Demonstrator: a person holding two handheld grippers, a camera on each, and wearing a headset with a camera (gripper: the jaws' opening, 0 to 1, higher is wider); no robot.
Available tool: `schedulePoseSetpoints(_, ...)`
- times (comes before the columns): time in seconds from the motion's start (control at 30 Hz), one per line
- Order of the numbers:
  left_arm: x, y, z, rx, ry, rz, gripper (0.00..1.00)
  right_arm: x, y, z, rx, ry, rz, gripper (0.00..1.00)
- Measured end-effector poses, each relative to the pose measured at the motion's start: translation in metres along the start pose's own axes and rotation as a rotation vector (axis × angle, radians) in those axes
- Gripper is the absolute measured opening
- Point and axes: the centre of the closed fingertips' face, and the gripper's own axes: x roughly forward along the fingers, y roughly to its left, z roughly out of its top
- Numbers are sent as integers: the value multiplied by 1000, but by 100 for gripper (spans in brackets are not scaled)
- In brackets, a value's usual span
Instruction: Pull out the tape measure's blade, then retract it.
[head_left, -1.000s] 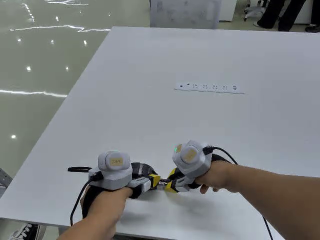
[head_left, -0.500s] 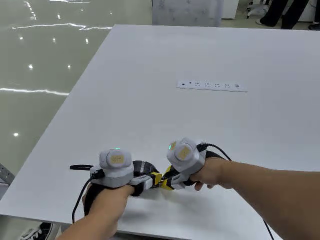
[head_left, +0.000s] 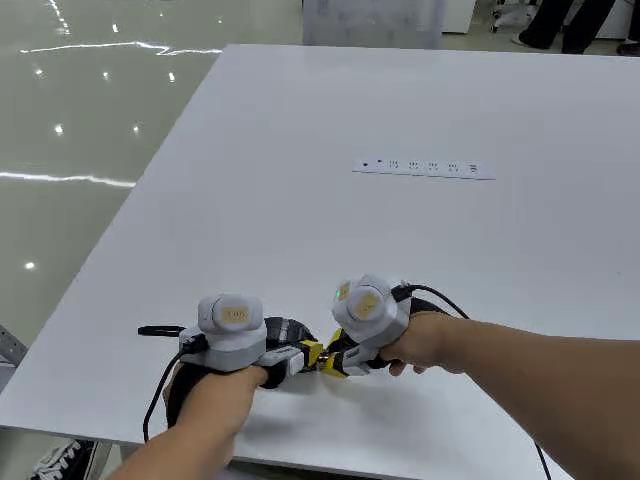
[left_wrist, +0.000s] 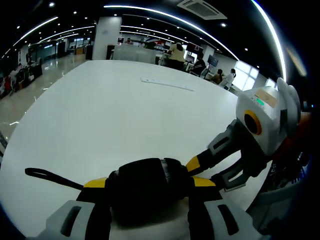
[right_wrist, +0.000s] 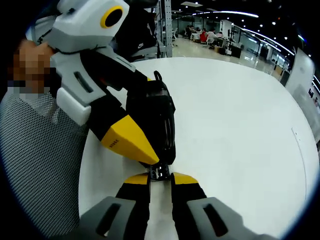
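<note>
A black tape measure (left_wrist: 149, 192) sits at the table's near edge, clamped between the yellow-tipped fingers of my left gripper (left_wrist: 150, 186); its black wrist strap (left_wrist: 49, 177) trails off to the left. In the right gripper view the same case (right_wrist: 155, 120) lies just ahead, and my right gripper (right_wrist: 159, 177) is shut on the small metal hook of the blade (right_wrist: 159, 172) at the case's mouth. In the head view the left gripper (head_left: 300, 355) and right gripper (head_left: 335, 362) meet tip to tip over the tape measure (head_left: 285, 335). Almost no blade shows outside the case.
A white power strip (head_left: 423, 169) lies flat in the middle of the white table (head_left: 300, 180). The table's front edge (head_left: 100, 425) runs just below the grippers, with shiny floor (head_left: 70, 120) to the left. People stand far off at the back.
The right gripper has slid a little left toward the left one, so the two now sit tighter together. The left gripper and tape measure have held still.
</note>
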Motion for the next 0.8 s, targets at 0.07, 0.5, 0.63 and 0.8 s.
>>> schedulePoseSetpoints(0.07, 0, 0, 0, 0, 0, -1, 58, 1, 0, 1, -7, 0, 1, 14)
schedulePoseSetpoints(0.5, 1, 0, 0, -4, -1, -1, 59, 5, 0, 4, -3, -1, 4, 14)
schedulePoseSetpoints(0.63, 1, -1, -1, 15, -1, 0, 60, 8, -1, 3, 69, -4, -5, 15)
schedulePoseSetpoints(0.8, 0, -2, -2, 39, 14, -12, 61, 6, 0, 0, 37, 18, -27, 18)
